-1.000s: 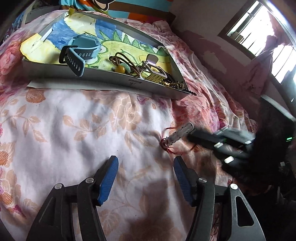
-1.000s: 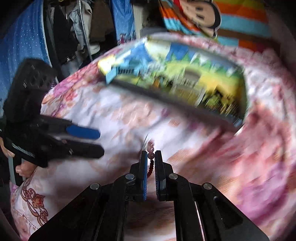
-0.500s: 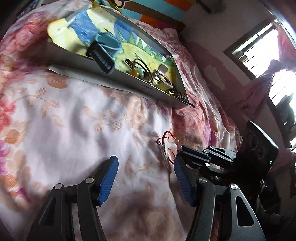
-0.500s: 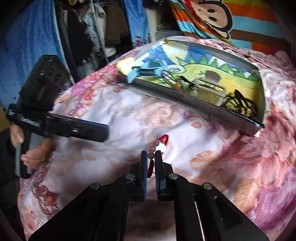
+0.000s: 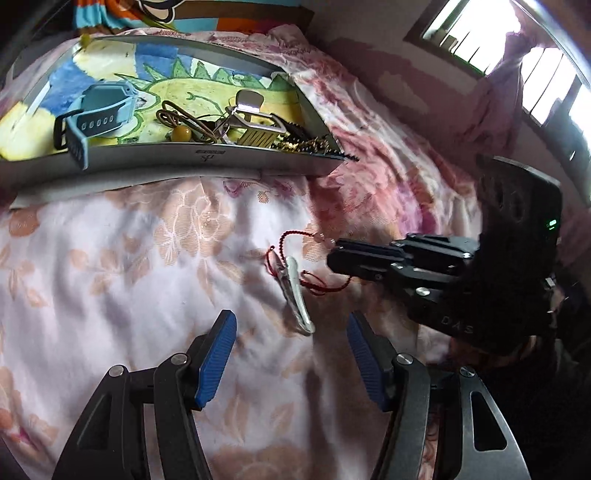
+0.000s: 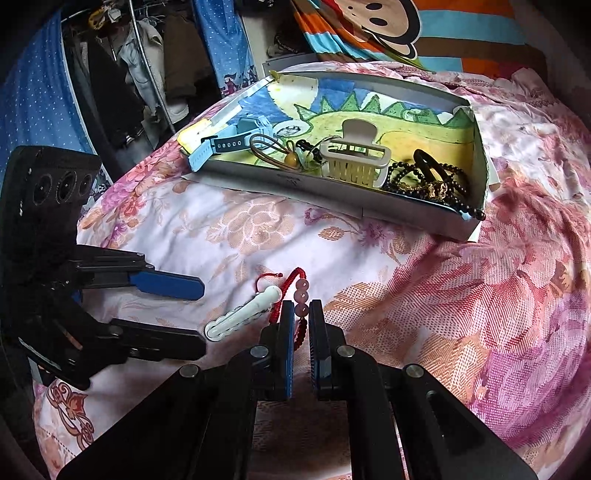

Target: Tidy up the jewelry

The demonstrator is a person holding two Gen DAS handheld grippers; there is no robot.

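Note:
A red cord bracelet with pink beads (image 6: 301, 295) lies on the floral bedspread, and my right gripper (image 6: 301, 317) is shut on it; the bracelet also shows in the left wrist view (image 5: 295, 254). A white hair clip (image 6: 240, 314) lies beside it, tangled in the cord, also in the left wrist view (image 5: 297, 295). My left gripper (image 5: 288, 350) is open and empty, just short of the clip. The shallow box (image 6: 424, 218) with a painted bottom sits farther back and holds a blue watch (image 6: 229, 142), a white claw clip (image 6: 354, 162) and black beads (image 6: 432, 181).
The box (image 5: 207, 158) shows at the upper left of the left wrist view. A striped monkey-print pillow (image 6: 388, 26) lies behind it. Hanging clothes (image 6: 147, 74) stand at the left of the bed, and a window (image 5: 535, 74) is at the right.
My right gripper has kept hold of the bracelet and shifted a little. The white clip now lies nearer my left gripper. The left gripper has stayed open and swung its view.

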